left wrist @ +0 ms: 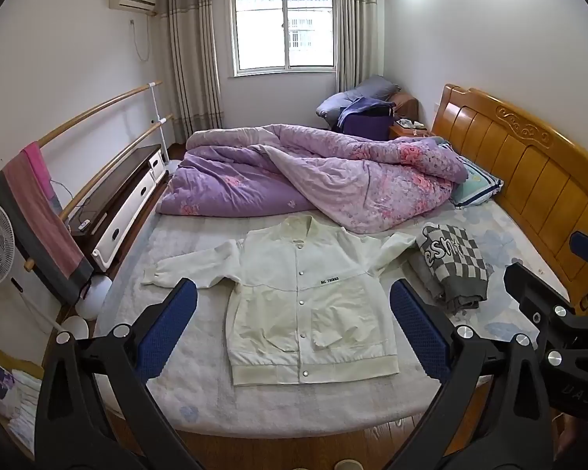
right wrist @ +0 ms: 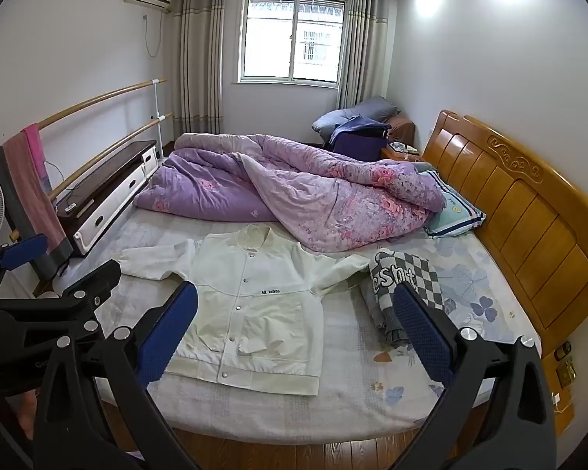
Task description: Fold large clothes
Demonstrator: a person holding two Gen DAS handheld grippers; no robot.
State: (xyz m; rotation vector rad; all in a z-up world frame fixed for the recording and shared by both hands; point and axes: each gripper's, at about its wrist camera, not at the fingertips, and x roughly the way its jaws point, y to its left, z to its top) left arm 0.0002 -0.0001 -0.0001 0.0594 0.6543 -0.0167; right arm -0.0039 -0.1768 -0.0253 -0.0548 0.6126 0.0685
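Both claws wide, empty — left claw (left wrist: pixel 293 323), right claw (right wrist: pixel 296 327) — white jacket (left wrist: pixel 305 301) spread flat ahead on bed (left wrist: pixel 200 399), ready for folding.

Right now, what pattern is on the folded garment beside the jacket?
Grey-and-white checkerboard with lettering on the folded garment; clearest in the left wrist view.

White walls and a curtained daylit window (left wrist: pixel 284 27) are seen; a carved wooden headboard (left wrist: pixel 529 164) is set against the right wall.
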